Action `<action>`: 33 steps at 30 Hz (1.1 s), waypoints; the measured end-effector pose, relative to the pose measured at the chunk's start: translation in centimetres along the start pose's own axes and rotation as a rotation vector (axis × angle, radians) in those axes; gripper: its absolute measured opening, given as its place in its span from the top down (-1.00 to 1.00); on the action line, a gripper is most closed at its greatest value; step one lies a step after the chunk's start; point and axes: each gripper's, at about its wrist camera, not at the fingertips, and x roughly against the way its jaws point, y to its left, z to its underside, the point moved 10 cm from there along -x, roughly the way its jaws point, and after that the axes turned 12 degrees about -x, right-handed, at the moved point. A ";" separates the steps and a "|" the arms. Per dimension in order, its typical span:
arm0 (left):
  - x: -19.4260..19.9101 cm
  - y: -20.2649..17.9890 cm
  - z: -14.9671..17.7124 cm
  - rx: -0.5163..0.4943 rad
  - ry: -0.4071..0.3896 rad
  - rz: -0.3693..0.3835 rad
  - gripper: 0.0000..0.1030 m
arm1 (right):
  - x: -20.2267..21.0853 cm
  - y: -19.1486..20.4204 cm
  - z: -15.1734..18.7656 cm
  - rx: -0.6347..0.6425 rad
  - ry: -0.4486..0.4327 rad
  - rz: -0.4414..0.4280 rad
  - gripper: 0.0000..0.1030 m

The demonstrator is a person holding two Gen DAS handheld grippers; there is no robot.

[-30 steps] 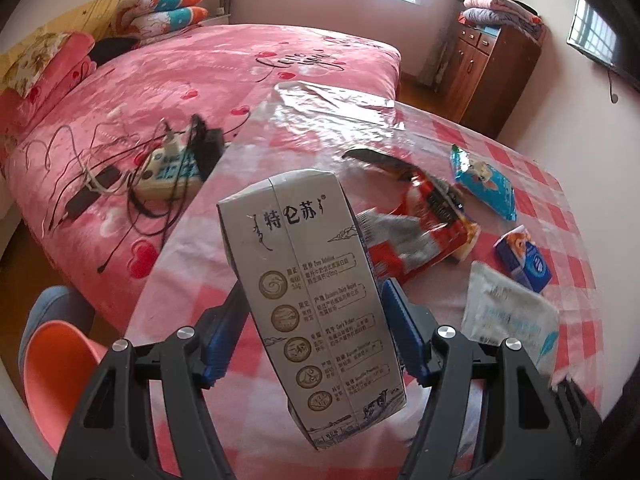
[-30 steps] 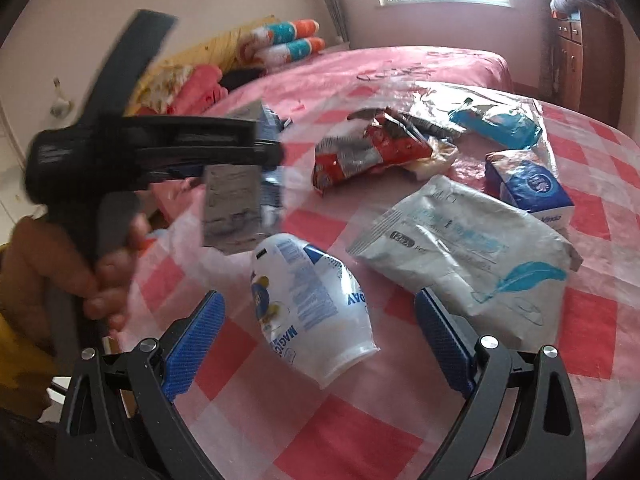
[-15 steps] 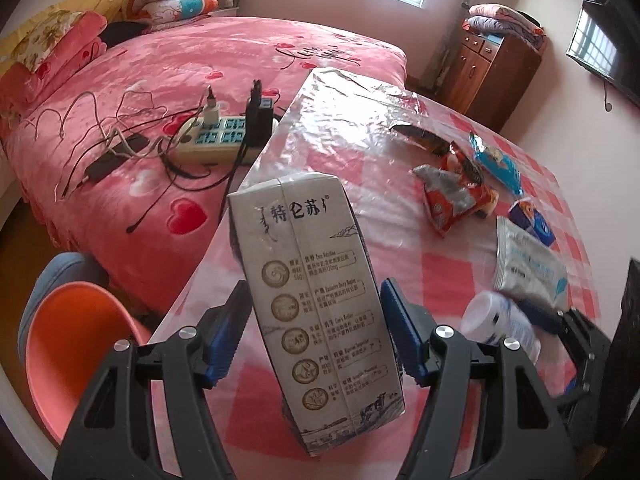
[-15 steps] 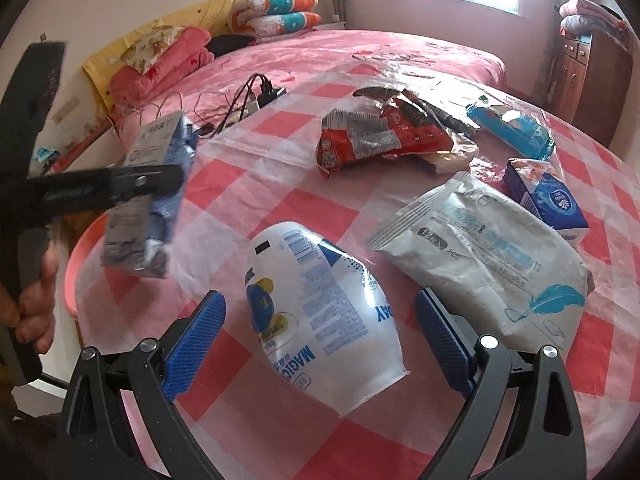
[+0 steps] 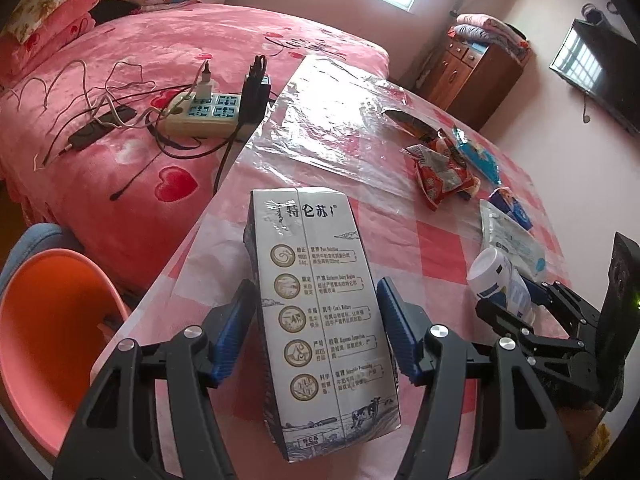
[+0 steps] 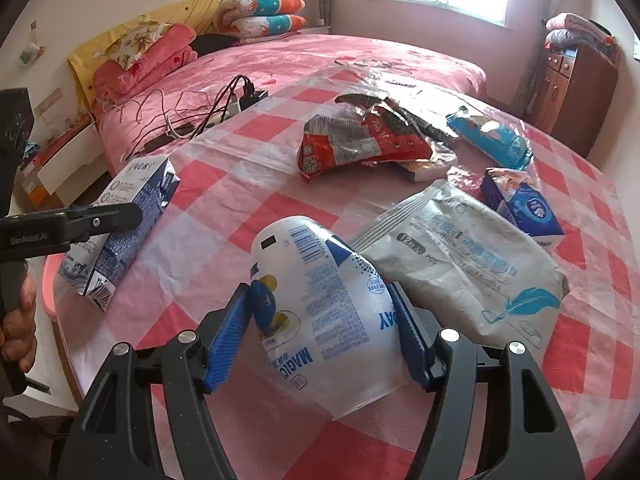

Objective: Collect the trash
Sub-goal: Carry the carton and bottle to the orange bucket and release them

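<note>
My left gripper is shut on a grey-white milk carton and holds it above the table's left edge; the carton also shows in the right wrist view. My right gripper is shut on a white plastic cup with blue print, lying on its side; it also shows in the left wrist view. On the table lie a red snack wrapper, a grey-white pouch, a small blue box and a blue packet.
An orange bin stands on the floor left of the checked table. A power strip with cables lies on the pink bed. A wooden cabinet stands at the back.
My right gripper has closed on the white cup. My left gripper has carried the carton back and to the left, toward the table's edge near the orange bin.
</note>
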 end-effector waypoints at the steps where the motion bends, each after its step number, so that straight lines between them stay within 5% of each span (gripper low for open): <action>1: 0.0 0.0 0.1 0.002 -0.003 0.009 -0.23 | 0.1 -0.1 0.0 -0.008 -0.001 -0.002 -0.32; 11: 1.1 1.2 0.7 0.039 -0.040 0.071 -0.22 | 1.7 1.0 0.2 -0.145 -0.013 -0.101 -0.32; 16: 2.4 3.0 0.9 0.079 -0.074 0.089 -0.22 | 2.2 3.6 -0.9 -0.204 0.006 -0.215 -0.32; 25: 5.5 9.0 2.6 0.172 -0.119 0.038 -0.22 | 2.1 13.2 -2.5 -0.202 0.097 -0.471 -0.32; 33: 8.0 17.2 6.3 0.307 -0.126 -0.083 -0.22 | 1.4 23.3 -2.7 -0.057 0.155 -0.581 -0.32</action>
